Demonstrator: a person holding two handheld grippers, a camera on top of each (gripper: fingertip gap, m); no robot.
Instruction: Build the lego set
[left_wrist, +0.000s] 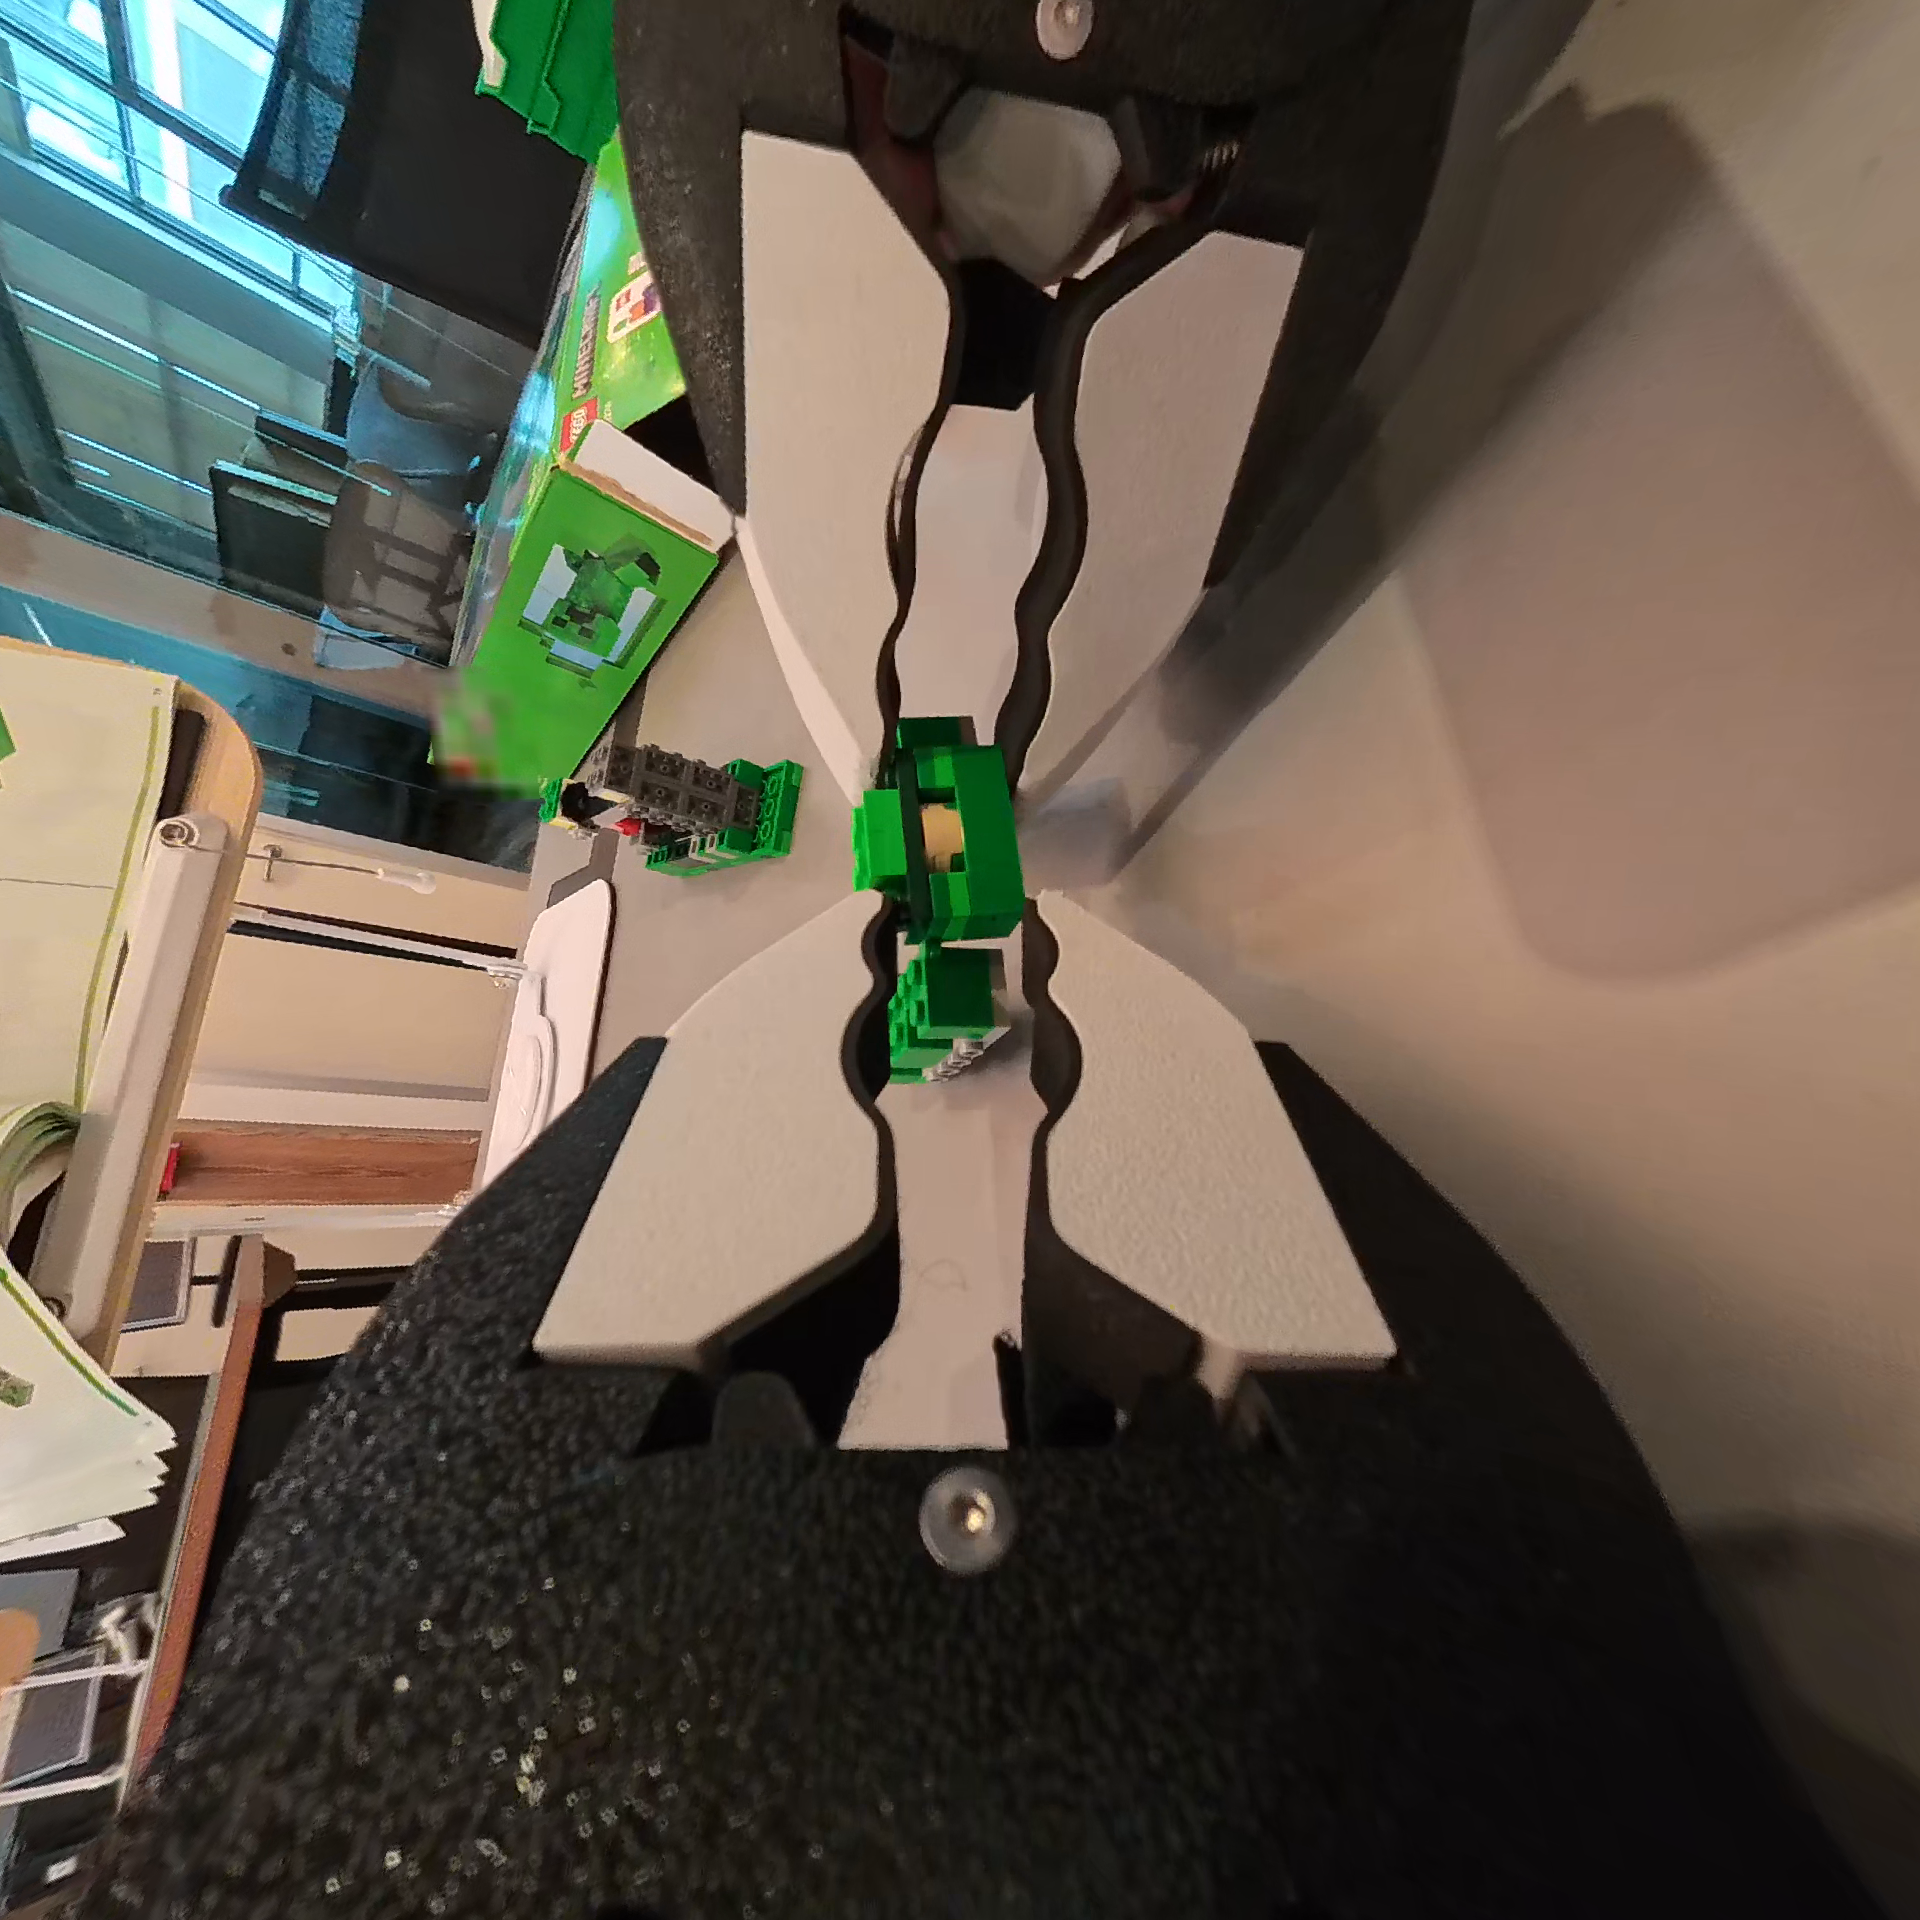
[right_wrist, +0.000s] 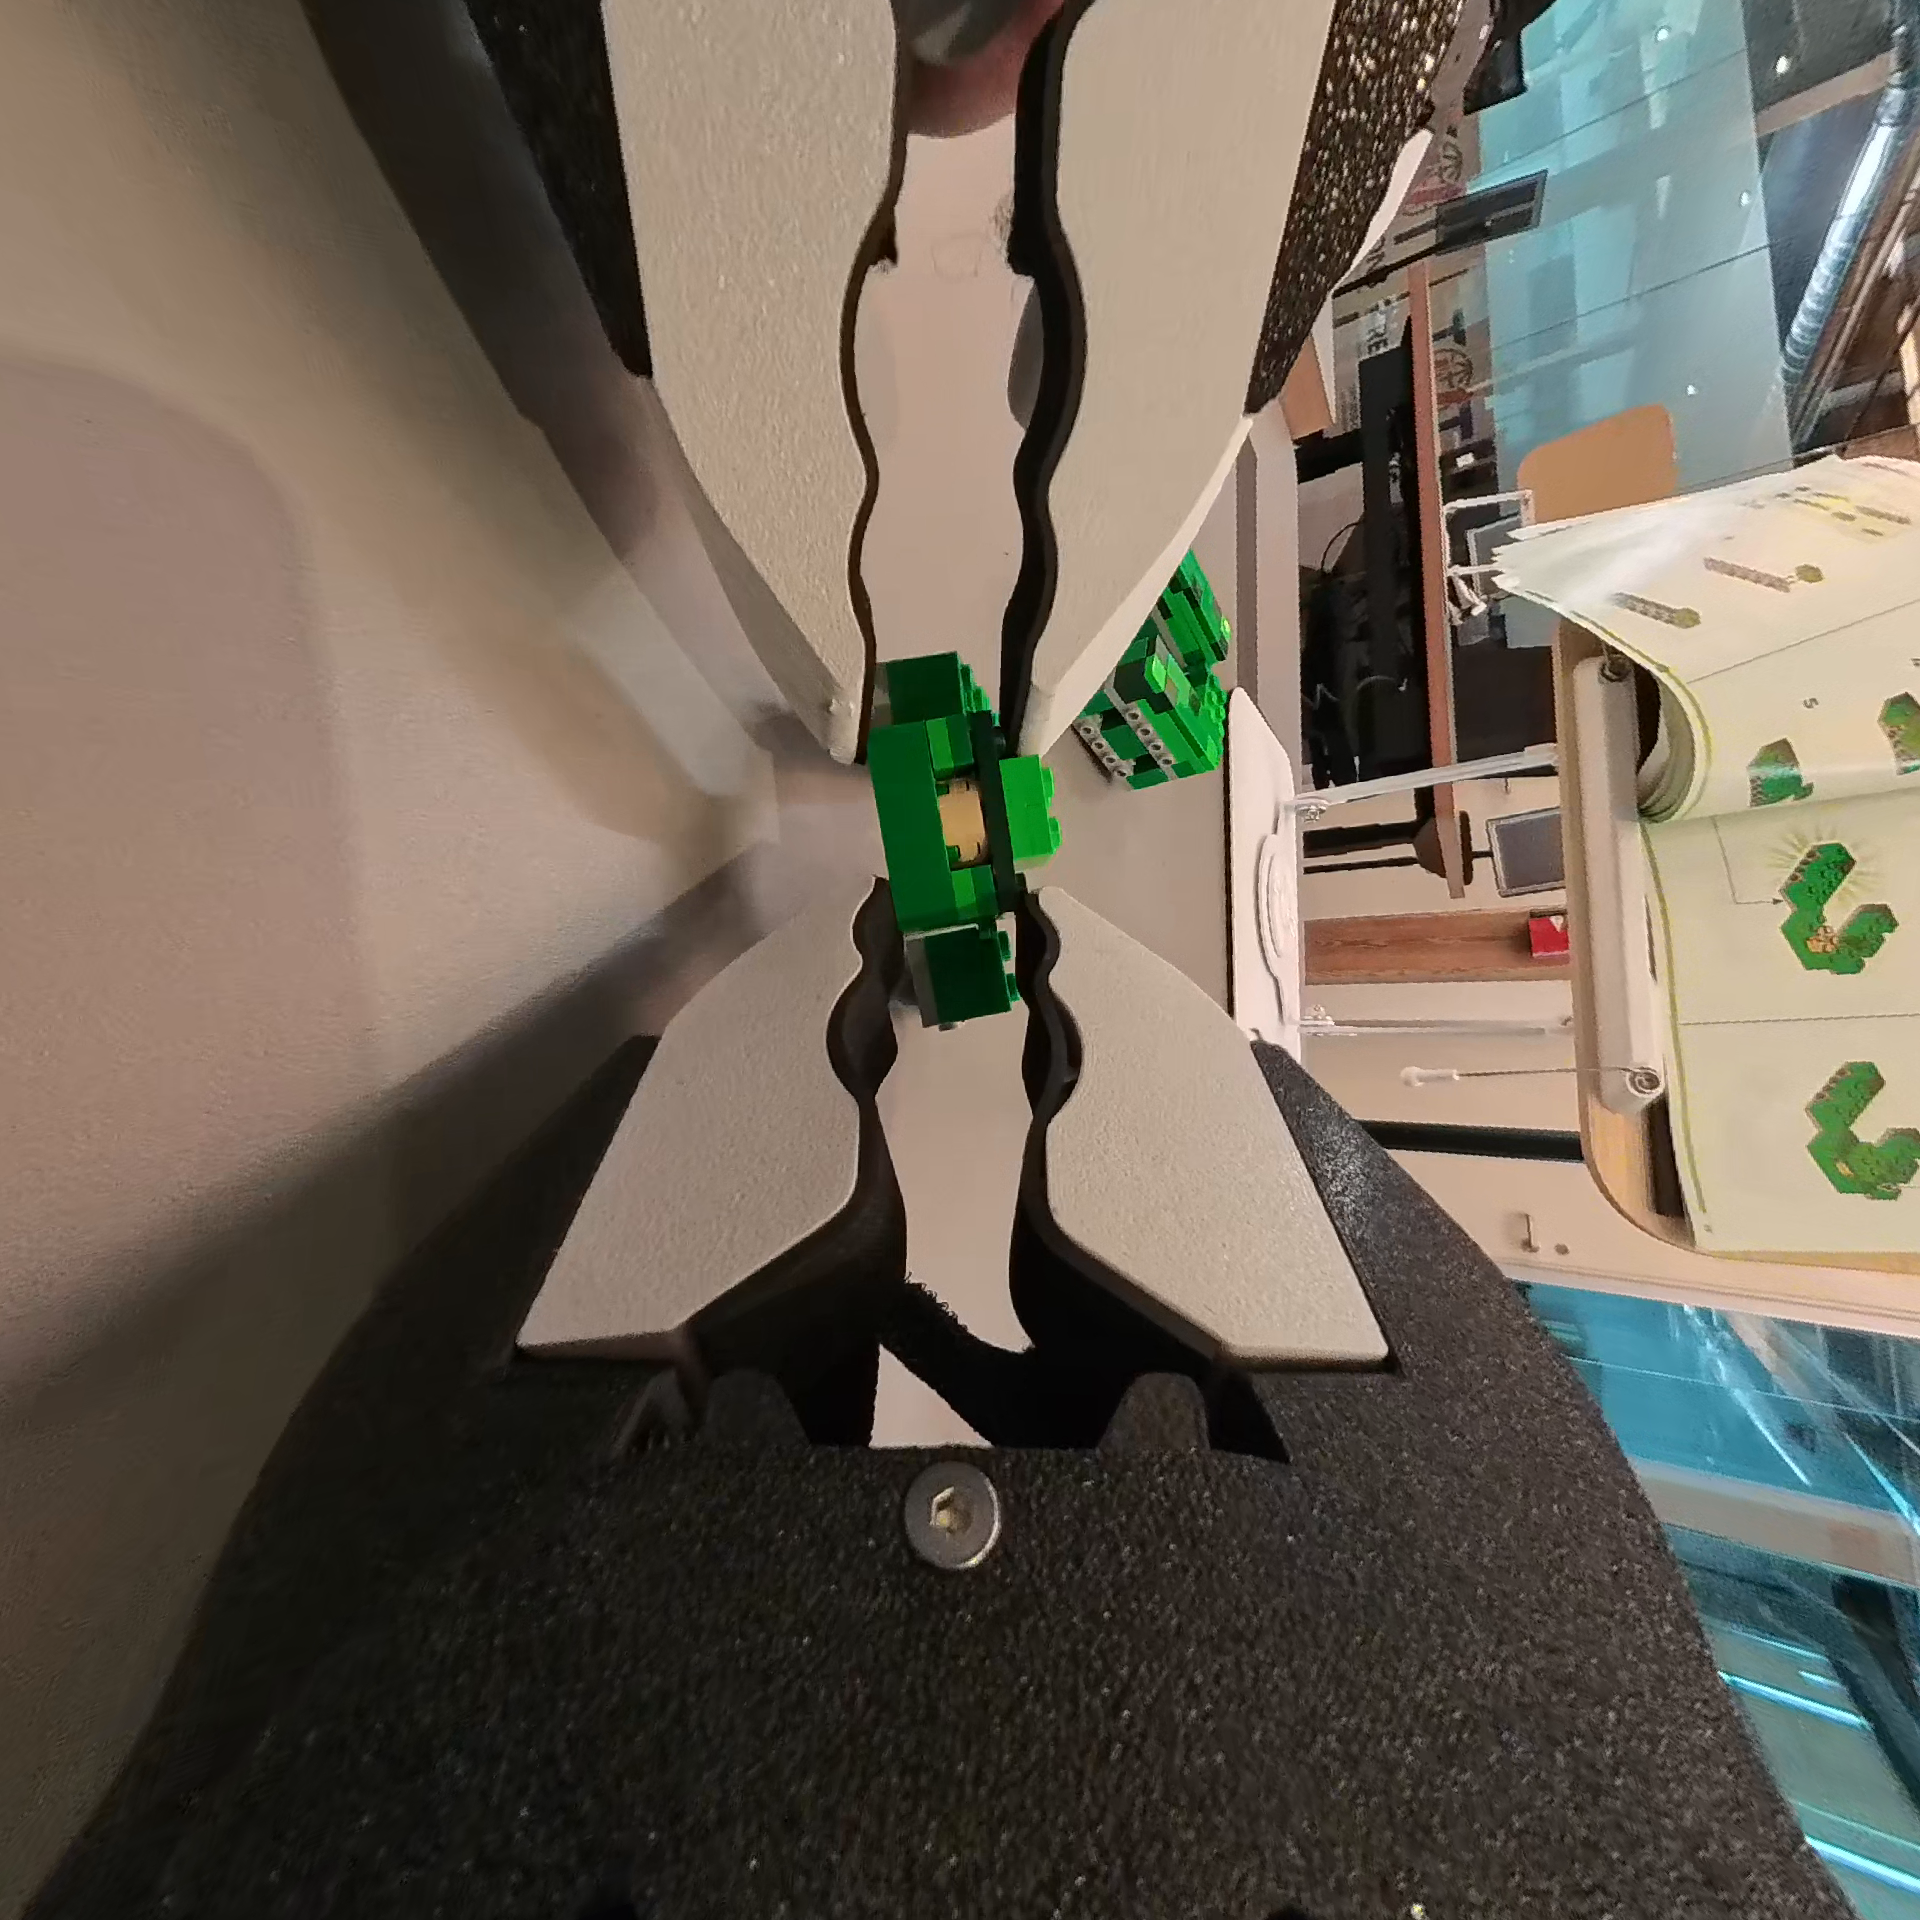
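A small green Lego assembly with a tan piece at its middle hangs above the table between my two grippers, which face each other tip to tip. In the left wrist view my left gripper comes from below and is shut on the assembly's lower green block. The right gripper comes from above and clamps the upper end. In the right wrist view the assembly is at the centre. My right gripper is shut on its near green end, and the left gripper holds the far end.
A grey and green partial build stands on the pale table beyond the grippers; it also shows in the right wrist view. A green Lego box lies behind it. A white tray and an open instruction booklet on a stand sit at the table's far side. Left and right tips are no more than a few centimetres apart.
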